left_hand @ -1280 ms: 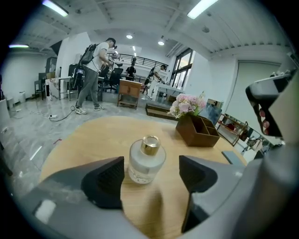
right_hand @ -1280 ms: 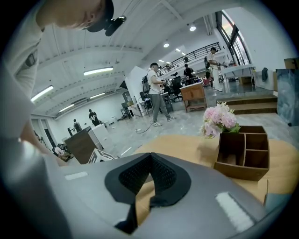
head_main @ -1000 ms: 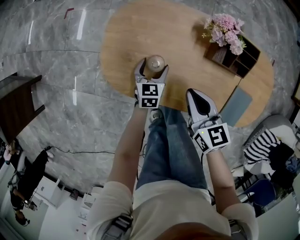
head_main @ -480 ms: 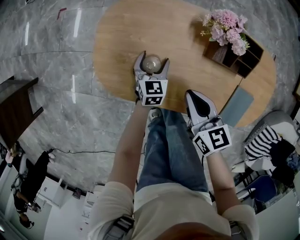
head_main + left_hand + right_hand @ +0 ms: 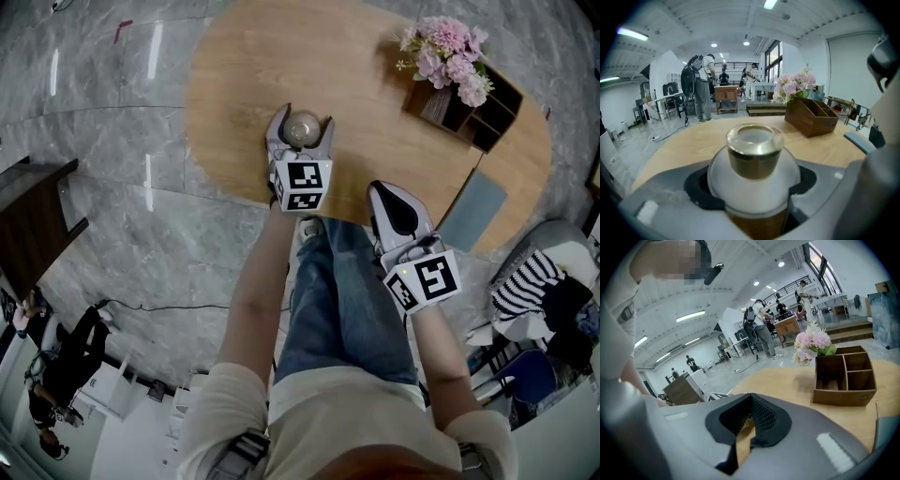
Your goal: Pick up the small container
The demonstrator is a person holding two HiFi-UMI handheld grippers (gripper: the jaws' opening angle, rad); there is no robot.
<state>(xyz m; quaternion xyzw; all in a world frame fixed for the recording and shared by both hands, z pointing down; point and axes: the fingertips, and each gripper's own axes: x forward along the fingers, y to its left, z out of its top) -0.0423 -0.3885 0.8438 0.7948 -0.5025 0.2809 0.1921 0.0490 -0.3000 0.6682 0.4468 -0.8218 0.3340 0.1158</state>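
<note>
The small container point(image 5: 303, 127), a white dome with a gold neck and a glass top, stands on the oval wooden table point(image 5: 244, 75) near its front edge. My left gripper point(image 5: 304, 118) reaches around it with one finger on each side. In the left gripper view the container point(image 5: 754, 159) fills the space between the jaws, and the dark pads point(image 5: 701, 187) lie against the dome on both sides while the jaws are closing. My right gripper point(image 5: 384, 189) hovers at the table's front edge to the right, shut and holding nothing. In its own view the right gripper point(image 5: 745, 427) has its pads together.
A wooden desk organiser with pink flowers point(image 5: 459, 84) sits at the table's far right. A grey-blue mat point(image 5: 473, 211) lies near the right front edge. A chair with striped cloth point(image 5: 530, 291) stands at the right. People stand by desks far behind point(image 5: 701, 86).
The left gripper slid forward so the container sits deeper between its jaws, and the jaws have narrowed onto it. The right gripper has stayed where it was.
</note>
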